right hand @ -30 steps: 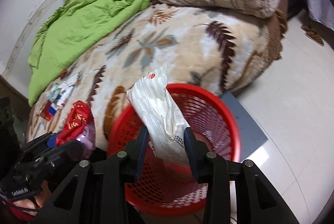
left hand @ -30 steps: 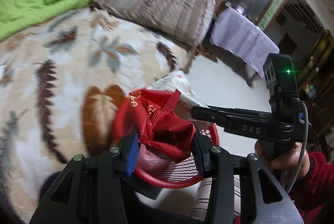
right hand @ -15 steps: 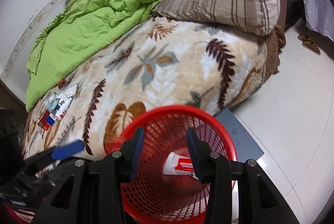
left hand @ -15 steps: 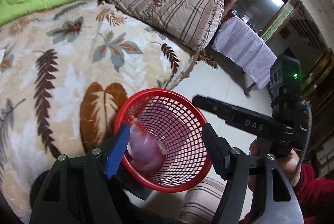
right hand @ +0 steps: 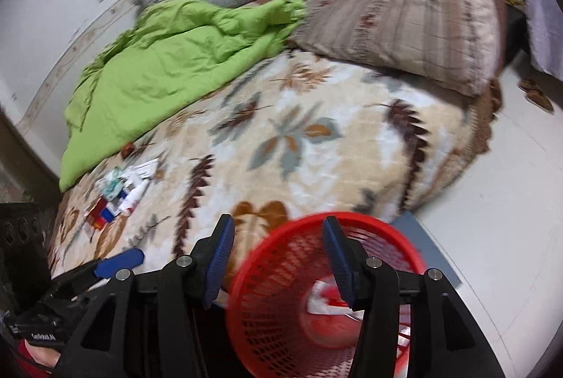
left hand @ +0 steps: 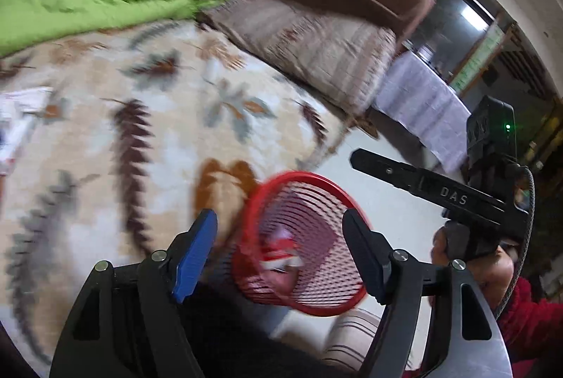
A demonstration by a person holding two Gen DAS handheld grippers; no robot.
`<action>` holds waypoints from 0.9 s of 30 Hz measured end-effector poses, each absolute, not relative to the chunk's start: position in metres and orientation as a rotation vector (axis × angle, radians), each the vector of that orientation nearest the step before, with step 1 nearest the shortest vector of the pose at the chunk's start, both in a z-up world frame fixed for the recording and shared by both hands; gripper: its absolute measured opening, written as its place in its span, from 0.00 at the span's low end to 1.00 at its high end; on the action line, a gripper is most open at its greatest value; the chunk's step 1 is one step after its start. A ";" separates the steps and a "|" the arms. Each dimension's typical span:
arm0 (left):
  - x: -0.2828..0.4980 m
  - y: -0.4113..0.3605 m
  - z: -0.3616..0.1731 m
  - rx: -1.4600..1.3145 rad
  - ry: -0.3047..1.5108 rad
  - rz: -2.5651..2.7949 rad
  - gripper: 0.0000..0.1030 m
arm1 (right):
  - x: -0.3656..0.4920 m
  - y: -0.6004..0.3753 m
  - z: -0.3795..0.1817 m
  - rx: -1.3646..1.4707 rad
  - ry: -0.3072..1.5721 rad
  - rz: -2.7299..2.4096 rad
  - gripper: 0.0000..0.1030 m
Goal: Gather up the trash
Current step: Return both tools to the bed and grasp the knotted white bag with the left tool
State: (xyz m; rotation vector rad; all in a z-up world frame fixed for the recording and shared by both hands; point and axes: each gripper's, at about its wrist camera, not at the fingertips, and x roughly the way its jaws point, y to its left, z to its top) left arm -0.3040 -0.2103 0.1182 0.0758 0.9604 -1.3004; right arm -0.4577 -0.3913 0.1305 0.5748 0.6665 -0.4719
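Left claw and right claw both opening, holding nothing.

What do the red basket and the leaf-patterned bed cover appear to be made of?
Red basket: likely moulded plastic; uniform bright red, with a smooth rim and lattice walls you can see through. Leaf-patterned bed cover: probably plush fleece or a similar soft fabric; matte, softly draped over the bed edge, though blur hides the pile.
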 end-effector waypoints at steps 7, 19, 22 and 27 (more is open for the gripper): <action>-0.253 -0.143 0.124 0.012 0.900 -1.103 0.73 | -0.384 -0.345 0.135 0.518 0.683 -0.293 0.56; -0.161 -0.021 0.116 -0.156 0.863 -0.733 0.73 | -0.266 -0.262 0.097 0.414 0.832 -0.076 0.59; -0.129 0.013 0.113 -0.215 0.853 -0.620 0.73 | -0.244 -0.255 0.088 0.444 0.866 -0.042 0.59; -0.065 0.053 0.094 -0.320 0.919 -0.472 0.73 | -0.226 -0.244 0.080 0.446 0.870 -0.027 0.59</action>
